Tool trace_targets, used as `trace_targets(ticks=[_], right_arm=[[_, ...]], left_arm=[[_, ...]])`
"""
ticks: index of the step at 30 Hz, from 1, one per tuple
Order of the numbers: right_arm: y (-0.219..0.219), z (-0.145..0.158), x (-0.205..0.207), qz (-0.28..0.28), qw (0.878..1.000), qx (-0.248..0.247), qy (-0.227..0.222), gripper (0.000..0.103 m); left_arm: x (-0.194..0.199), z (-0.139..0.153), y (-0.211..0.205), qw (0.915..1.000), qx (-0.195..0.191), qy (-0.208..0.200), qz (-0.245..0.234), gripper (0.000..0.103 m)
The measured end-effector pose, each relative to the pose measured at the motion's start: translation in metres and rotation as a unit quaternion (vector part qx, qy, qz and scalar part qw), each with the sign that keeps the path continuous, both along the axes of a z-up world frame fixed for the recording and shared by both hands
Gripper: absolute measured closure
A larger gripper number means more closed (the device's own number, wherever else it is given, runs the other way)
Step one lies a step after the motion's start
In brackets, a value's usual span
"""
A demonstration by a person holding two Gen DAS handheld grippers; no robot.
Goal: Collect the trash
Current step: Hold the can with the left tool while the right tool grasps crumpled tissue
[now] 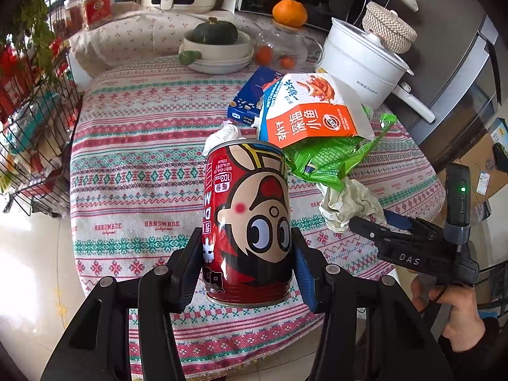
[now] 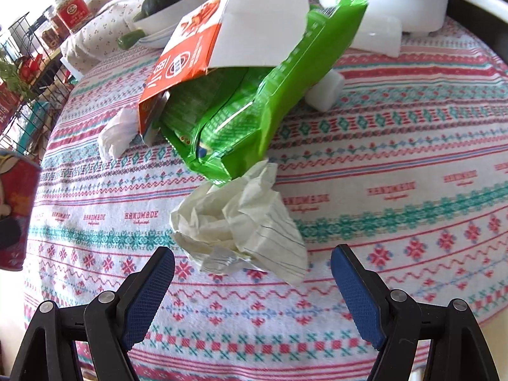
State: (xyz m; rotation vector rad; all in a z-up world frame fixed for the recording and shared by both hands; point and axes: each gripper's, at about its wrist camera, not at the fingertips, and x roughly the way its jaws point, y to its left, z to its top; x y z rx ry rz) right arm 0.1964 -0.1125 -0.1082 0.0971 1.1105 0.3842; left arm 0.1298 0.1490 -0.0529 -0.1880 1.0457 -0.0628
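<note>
My left gripper [image 1: 247, 235] is shut on a red drink can [image 1: 250, 216] with a cartoon face, held upside down above the patterned tablecloth [image 1: 133, 165]. The same can shows at the left edge of the right wrist view [image 2: 14, 209]. My right gripper [image 2: 252, 254] stands open just short of a crumpled lined paper [image 2: 244, 222], which lies on the cloth ahead of its pads. Beyond the paper lie a green snack bag [image 2: 244, 111] and an orange-and-white carton [image 2: 203, 47] resting on it. A white tissue [image 2: 116, 133] sits left of the carton.
A blue box [image 1: 250, 98] lies behind the carton. A white electric pot [image 1: 358, 63], stacked bowls holding a green squash [image 1: 216, 47] and a glass jar [image 1: 279, 47] crowd the far side. A wire rack [image 1: 35, 117] stands left. A hand [image 1: 454, 314] holds the right gripper [image 1: 365, 219].
</note>
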Motion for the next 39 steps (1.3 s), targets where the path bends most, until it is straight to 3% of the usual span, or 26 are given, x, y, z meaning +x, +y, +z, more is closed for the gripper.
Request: trace_targets(ticks=[6, 11, 20, 28, 39], right_arm=[[0.005, -0.018, 0.012, -0.009, 1.0, 0.023, 0.016, 0.02], [-0.004, -0.026, 0.019, -0.03, 0.997, 0.059, 0.031, 0.032], [0.002, -0.02, 0.014, -0.009, 0.999, 0.043, 0.017, 0.047], [-0.023, 0.009, -0.006, 0.004, 0.999, 0.054, -0.002, 0.048], [-0.08, 0.035, -0.037, -0.001, 0.999, 0.044, -0.029, 0.048]], left_arm=[[-0.001, -0.002, -0.001, 1.0, 0.002, -0.001, -0.008, 0.048], [0.0, -0.004, -0.006, 0.9999, 0.004, -0.002, -0.014, 0.048], [-0.002, -0.002, -0.012, 0.9999, 0.005, -0.009, -0.006, 0.048], [-0.006, 0.004, -0.022, 0.9997, 0.005, -0.023, -0.01, 0.048], [-0.011, 0.001, -0.06, 0.9983, 0.014, -0.026, -0.05, 0.048]])
